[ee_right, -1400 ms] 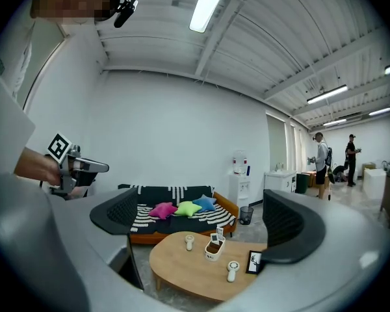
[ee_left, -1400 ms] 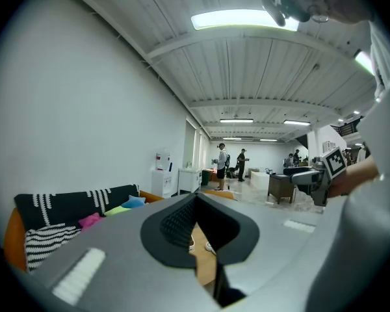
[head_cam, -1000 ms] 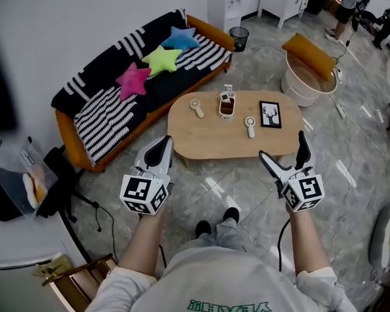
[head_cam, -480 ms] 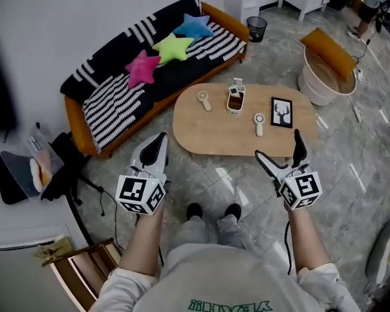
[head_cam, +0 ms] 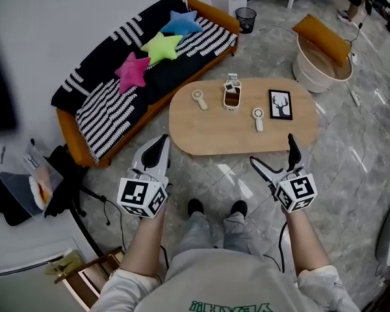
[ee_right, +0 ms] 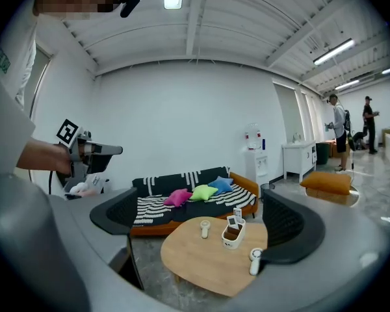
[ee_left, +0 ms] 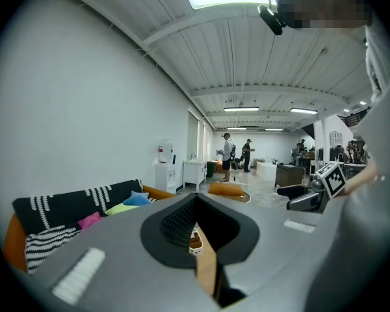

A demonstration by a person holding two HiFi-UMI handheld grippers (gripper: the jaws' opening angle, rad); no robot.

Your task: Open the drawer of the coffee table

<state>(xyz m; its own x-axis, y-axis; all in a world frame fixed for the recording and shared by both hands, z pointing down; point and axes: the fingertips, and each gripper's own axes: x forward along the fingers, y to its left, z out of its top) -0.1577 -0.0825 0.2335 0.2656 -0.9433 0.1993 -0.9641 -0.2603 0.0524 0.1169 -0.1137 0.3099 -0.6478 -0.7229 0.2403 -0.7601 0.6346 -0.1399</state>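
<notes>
Left gripper [head_cam: 161, 144]: jaws pretty much squeezed together, nothing in them, held up in the air on the near left
Right gripper [head_cam: 272, 151]: jaws spread wide, empty, you just see the table past them; up in the air, near right
Coffee table [head_cam: 208, 130]: oval wooden top, on the floor beyond the person's feet, farther out than both grippers, neither one touching it
Drawer: can't make it out in any view
On the table: white caddy [head_cam: 231, 97] mid-top, framed deer picture [head_cam: 280, 104] to its right
Sofa [head_cam: 110, 99]: far left behind the table, striped black-and-white cover, star cushions [head_cam: 133, 74] on it
</notes>
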